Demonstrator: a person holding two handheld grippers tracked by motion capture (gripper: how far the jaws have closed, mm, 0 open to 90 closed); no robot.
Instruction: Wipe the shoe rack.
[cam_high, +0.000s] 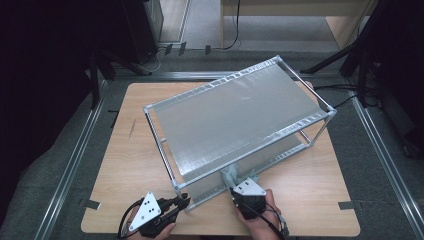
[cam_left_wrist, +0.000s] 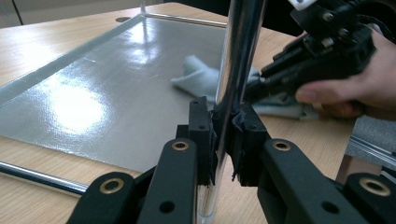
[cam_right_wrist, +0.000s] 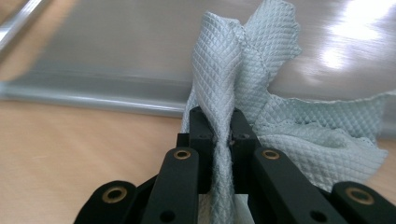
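Pale blue-grey quilted cloth (cam_right_wrist: 261, 116) is clamped in the right tool (cam_right_wrist: 218, 122), lying at the near edge of the silver lower shelf panel (cam_left_wrist: 93, 93) of the chrome wire rack (cam_high: 240, 120), toward the worktop's (cam_high: 125, 175) near edge. Left tool (cam_left_wrist: 224, 122) is clamped on the rack's near-corner chrome post (cam_left_wrist: 236, 56), bracing it. To wipe well: keep the post grip firm, hold the cloth flat on the panel, sweep in overlapping passes, avoid snagging on the posts.

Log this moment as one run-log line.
left gripper: shut on rack post | right gripper: shut on cloth | cloth: on lower shelf edge | rack: on table
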